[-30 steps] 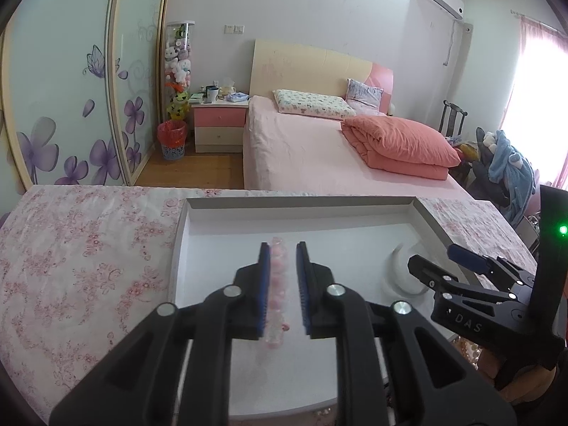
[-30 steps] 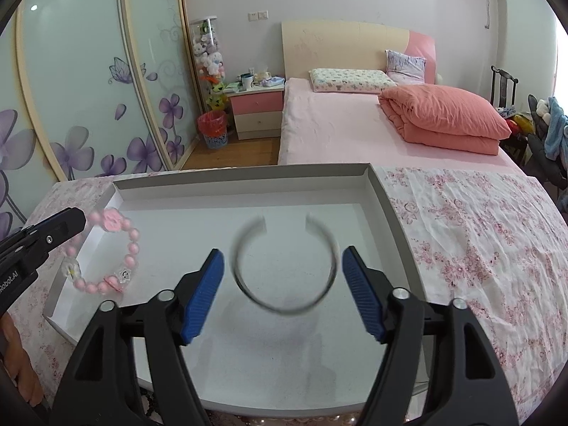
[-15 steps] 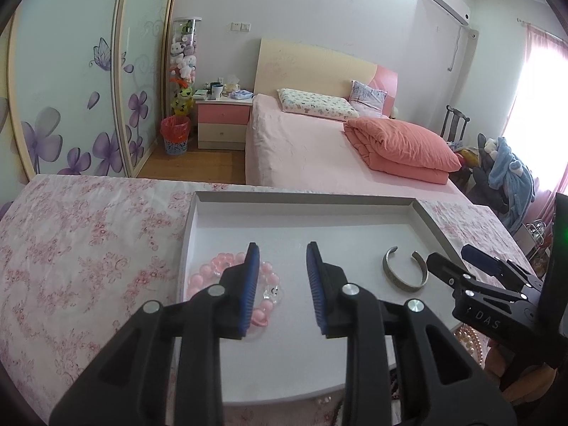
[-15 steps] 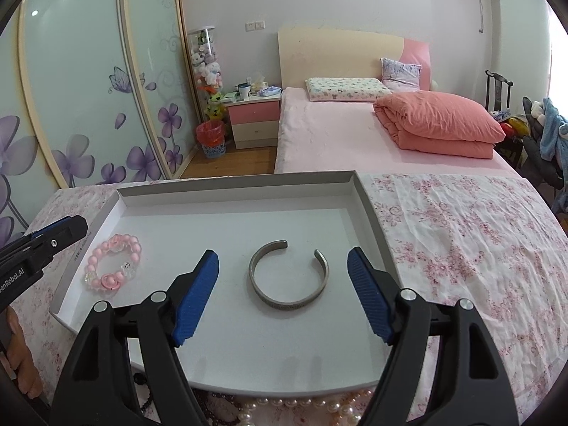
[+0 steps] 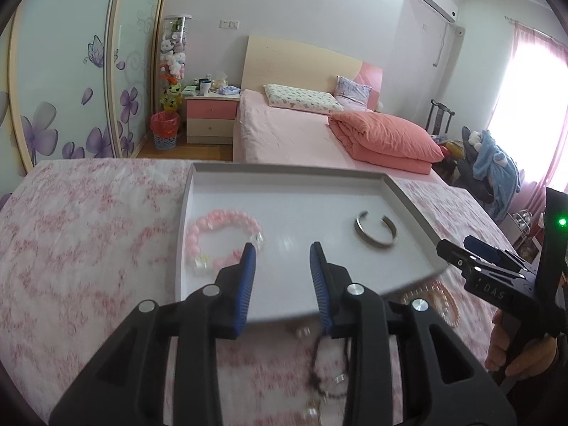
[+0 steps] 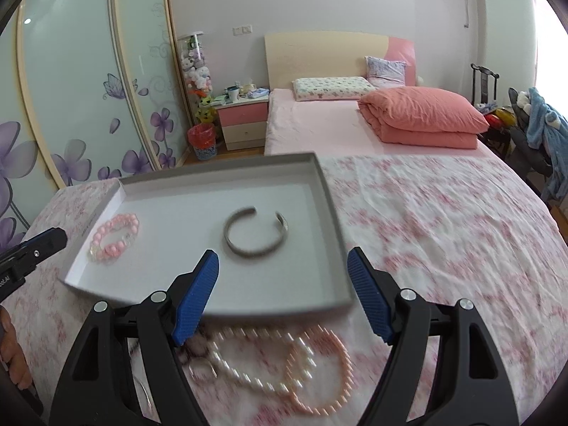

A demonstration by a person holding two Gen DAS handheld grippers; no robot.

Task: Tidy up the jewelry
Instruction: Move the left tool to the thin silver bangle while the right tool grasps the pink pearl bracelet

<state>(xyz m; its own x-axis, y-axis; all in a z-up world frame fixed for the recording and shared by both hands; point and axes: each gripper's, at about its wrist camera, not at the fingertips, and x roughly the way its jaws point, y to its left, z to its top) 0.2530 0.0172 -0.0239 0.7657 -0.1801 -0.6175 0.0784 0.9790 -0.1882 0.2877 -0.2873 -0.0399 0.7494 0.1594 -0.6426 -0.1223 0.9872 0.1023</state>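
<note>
A shallow grey-rimmed white tray [image 5: 284, 172] [image 6: 330, 213] lies on the floral cloth. In it lie a pink bead bracelet [image 5: 220, 236] [image 6: 113, 236] at the left and a silver open cuff bangle [image 5: 375, 229] [image 6: 255, 230] at the right. My left gripper [image 5: 282, 252] is open and empty above the tray's near edge. My right gripper [image 6: 284, 262] is wide open and empty, near the tray's front rim; it also shows in the left wrist view [image 5: 472, 255]. On the cloth in front of the tray lie a white pearl string [image 6: 245, 372], a pink pearl necklace [image 6: 330, 372] and a dark cord bracelet [image 5: 319, 365].
The table is covered by a pink floral cloth [image 6: 443, 230]. Behind it stand a pink bed [image 5: 294, 131] with a folded quilt, a nightstand [image 5: 209, 117] and a wardrobe with flower decals [image 5: 71, 71]. A chair with clothes [image 5: 493, 167] stands at the right.
The left gripper opened and let the pink bead bracelet drop into the tray. Both grippers have pulled back toward me, so the loose necklaces in front of the tray came into view.
</note>
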